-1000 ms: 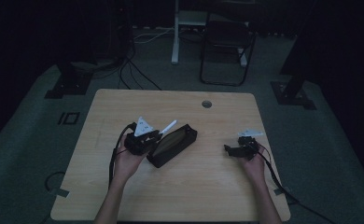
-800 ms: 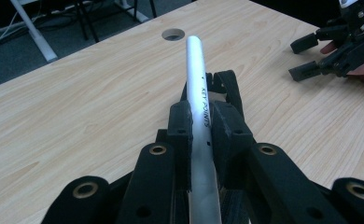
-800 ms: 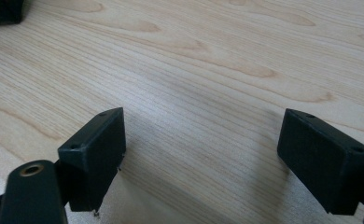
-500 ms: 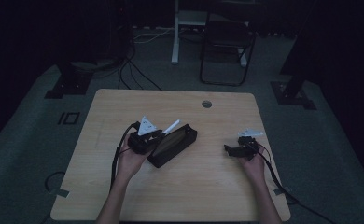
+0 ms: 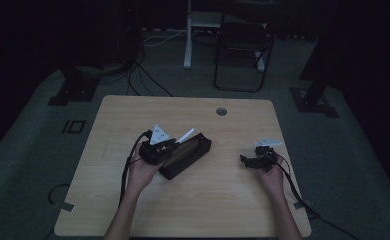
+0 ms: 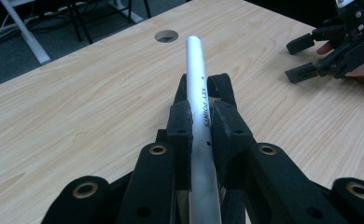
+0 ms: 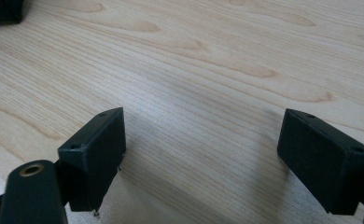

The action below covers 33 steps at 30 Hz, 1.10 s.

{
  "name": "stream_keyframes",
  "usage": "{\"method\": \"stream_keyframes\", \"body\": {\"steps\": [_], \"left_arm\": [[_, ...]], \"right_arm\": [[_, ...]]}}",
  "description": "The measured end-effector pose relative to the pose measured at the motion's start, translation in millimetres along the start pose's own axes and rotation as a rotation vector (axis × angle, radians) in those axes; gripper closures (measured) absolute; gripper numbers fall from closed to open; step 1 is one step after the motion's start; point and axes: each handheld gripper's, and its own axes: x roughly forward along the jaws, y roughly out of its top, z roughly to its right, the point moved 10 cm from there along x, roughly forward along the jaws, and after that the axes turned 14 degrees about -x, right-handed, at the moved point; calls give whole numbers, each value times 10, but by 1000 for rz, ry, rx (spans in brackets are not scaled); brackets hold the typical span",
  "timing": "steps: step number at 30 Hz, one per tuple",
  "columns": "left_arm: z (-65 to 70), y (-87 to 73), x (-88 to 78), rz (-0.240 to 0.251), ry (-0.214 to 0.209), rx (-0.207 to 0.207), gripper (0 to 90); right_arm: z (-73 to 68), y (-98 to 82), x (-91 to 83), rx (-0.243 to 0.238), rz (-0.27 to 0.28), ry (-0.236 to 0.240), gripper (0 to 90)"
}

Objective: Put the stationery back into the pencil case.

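The left claw [image 6: 199, 126] is clamped on a white pen [image 6: 199, 93] pointing forward from it, above a black case [image 5: 185, 156]. The right claw [image 7: 203, 158] gapes wide, empty, over the counter [image 7: 194, 60].

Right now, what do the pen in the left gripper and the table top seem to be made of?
Pen: probably plastic, possibly painted metal; smooth white satin barrel with soft highlights and printed lettering.
Table top: light wood grain, likely laminate or veneer; flat, matte, evenly patterned.
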Motion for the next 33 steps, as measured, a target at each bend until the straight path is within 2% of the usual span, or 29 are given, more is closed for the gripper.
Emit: {"method": "stream_keyframes", "body": {"steps": [33], "left_arm": [[34,14,172,-4,-14,-3,787]], "right_arm": [[0,0,0,-1,0,0,152]]}}
